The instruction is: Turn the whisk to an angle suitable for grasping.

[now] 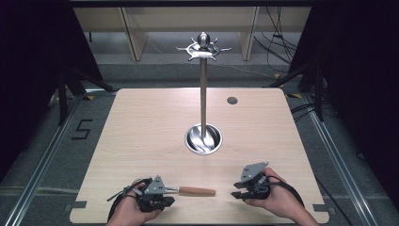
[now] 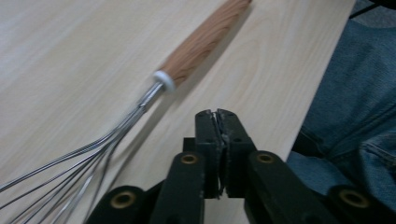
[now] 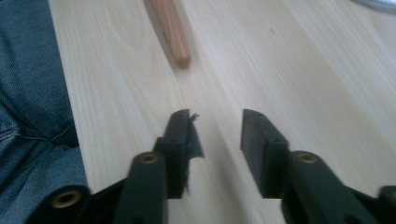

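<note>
Pale wood surface [image 1: 141,136]: lying square under the high view, grain running toward the far edge, small dark round plug [image 1: 232,100] sitting near the far right corner.
Room: grey carpeted floor [image 1: 56,141] surrounding the surface, black curtains hanging at both sides, light wooden shelving [image 1: 136,33] standing at the back, cables trailing on the floor at far right.
Stand [image 1: 203,84]: rising upright from a round metal base [image 1: 203,139] near the middle of the surface, hooked arms spreading at its top.
Whisk [image 1: 190,190]: lying flat on the near part of the surface, just beside the left tool and apart from the right one.
Whisk axis: running almost parallel to the near edge, wooden handle [image 2: 201,44] pointing toward the right tool, wire loops [image 2: 70,182] pointing toward the left tool.
Left tool [image 1: 157,200]: resting at the near left, jaws pressed together on nothing, wires passing just beside them in the left gripper view.
Right tool [image 1: 237,193]: resting at the near right, jaws spread with bare wood between, aiming toward the handle's end.
Person: hands holding both tools, blue denim showing below the near edge.
</note>
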A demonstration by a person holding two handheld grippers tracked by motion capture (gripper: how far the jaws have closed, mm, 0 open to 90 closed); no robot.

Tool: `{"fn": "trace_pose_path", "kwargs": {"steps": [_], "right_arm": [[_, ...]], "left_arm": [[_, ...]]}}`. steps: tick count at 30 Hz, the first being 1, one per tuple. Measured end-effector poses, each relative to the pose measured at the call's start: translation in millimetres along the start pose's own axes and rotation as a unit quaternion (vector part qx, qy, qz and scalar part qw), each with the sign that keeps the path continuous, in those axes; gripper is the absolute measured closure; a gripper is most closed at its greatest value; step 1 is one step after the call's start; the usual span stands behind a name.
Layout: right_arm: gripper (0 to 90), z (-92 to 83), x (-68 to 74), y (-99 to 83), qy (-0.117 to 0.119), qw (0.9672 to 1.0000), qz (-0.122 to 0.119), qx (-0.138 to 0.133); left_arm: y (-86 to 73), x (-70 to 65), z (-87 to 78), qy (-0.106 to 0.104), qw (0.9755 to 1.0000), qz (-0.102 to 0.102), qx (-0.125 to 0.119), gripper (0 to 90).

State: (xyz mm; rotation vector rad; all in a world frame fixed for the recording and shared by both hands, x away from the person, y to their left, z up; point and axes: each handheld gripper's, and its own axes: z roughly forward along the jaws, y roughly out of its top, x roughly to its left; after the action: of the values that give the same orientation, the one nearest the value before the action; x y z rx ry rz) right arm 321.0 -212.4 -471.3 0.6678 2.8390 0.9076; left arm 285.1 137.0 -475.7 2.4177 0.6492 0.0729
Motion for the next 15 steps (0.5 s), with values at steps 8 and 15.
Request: {"fn": "trace_pose_path", "kwargs": {"steps": [8,15], "right_arm": [[85.9,-14.8,-6.3,-8.4,-0.023,0.9968,0.076,-0.003],[86.2,-12.9,-8.5,-9.8,-0.025,0.9946,0.100,-0.007]], "left_arm": [[28.6,-14.7,30.2,-0.027,0.9995,-0.012,0.012,89.2],[51.3,-9.6,48.0,-0.017,0.9990,0.010,0.041,89.2]]}}
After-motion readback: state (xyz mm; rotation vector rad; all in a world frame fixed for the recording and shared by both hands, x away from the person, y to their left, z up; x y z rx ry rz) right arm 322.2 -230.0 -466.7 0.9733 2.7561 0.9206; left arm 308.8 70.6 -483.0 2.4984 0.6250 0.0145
